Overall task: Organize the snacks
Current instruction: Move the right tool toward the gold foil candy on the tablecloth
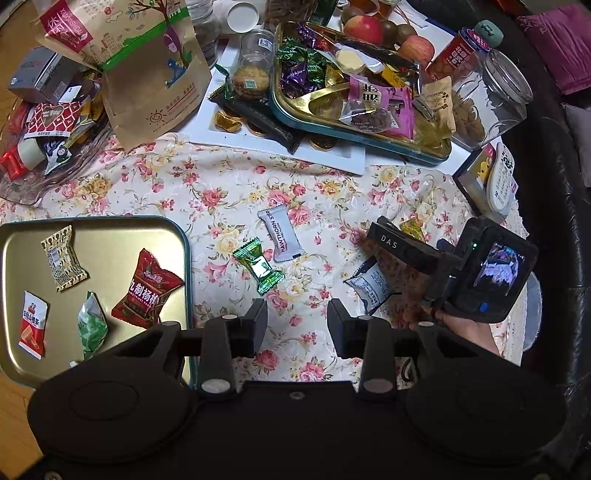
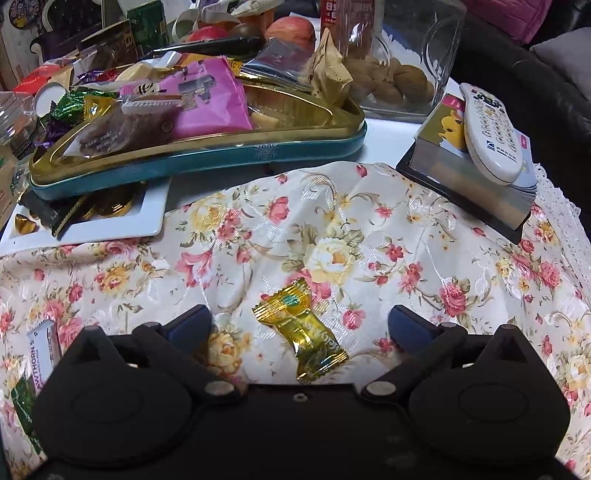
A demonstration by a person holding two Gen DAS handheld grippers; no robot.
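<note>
A gold-wrapped candy [image 2: 301,334] lay on the floral tablecloth [image 2: 369,236] between the wide-open, empty fingers of the right gripper [image 2: 301,325]. A clean pick likely meant closing across its narrow waist. The left gripper [image 1: 297,323] hovered open, empty, beside the tray [image 1: 110,229].

remote control [image 2: 493,136], apples [image 1: 364,27], floral tablecloth [image 2: 369,229]

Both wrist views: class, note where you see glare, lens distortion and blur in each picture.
Left wrist view: glare on the gold tray and green candy; fisheye bending darkens the corners. Right wrist view: shine on the gold candy, the tin curves, far clutter looks soft.
</note>
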